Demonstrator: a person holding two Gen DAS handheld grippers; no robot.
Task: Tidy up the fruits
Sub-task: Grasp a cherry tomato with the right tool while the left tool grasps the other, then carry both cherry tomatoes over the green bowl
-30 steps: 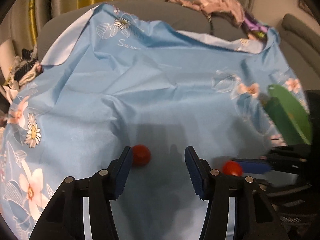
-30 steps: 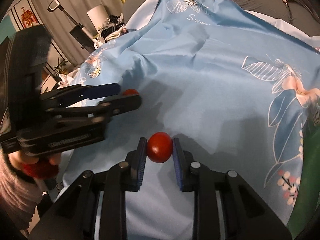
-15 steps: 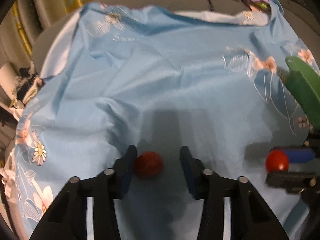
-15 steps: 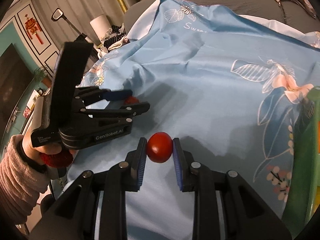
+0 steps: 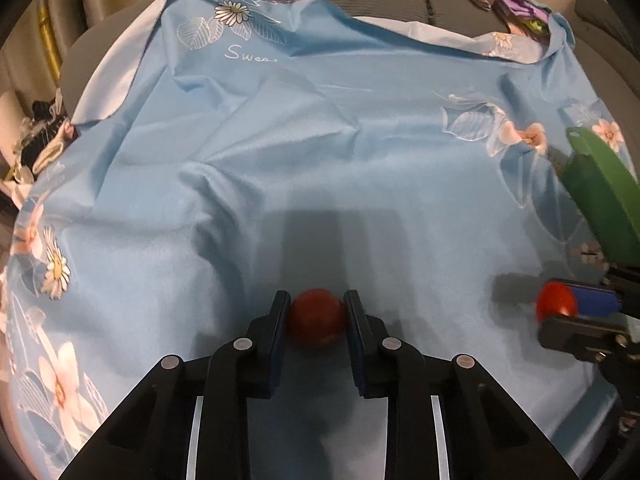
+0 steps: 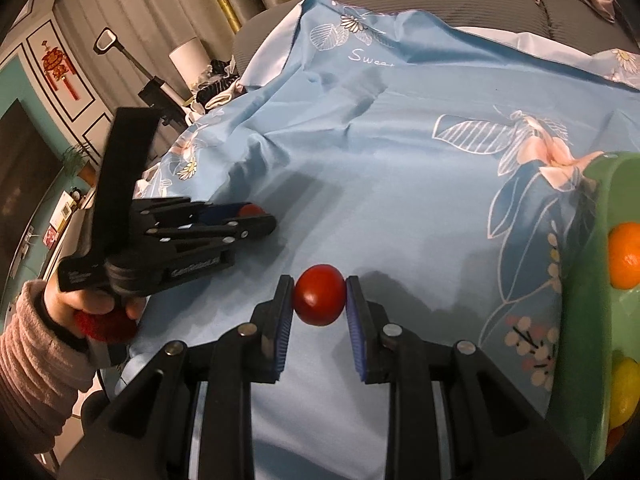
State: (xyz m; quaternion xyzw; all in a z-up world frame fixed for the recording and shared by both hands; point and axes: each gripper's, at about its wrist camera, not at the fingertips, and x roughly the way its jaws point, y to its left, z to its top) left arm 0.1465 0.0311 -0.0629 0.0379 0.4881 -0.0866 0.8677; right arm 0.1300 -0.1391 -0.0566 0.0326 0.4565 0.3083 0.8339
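Orange [image 6: 625,260] (right wrist view only)

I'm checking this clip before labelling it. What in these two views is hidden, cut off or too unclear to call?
- Green tray: right wrist view, cut by the frame edge; its full fruit count is unknowable.
- Fruit at the tray's bottom corner: right wrist view, mostly cut off, type unclear.
- Left tomato: right wrist view, mostly hidden by the left hand-held gripper.
- Right tomato: left wrist view, blurred, partly behind the right hand-held gripper.

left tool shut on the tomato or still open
Shut on it: in the left wrist view both pads of the left tool press the sides of the red tomato.
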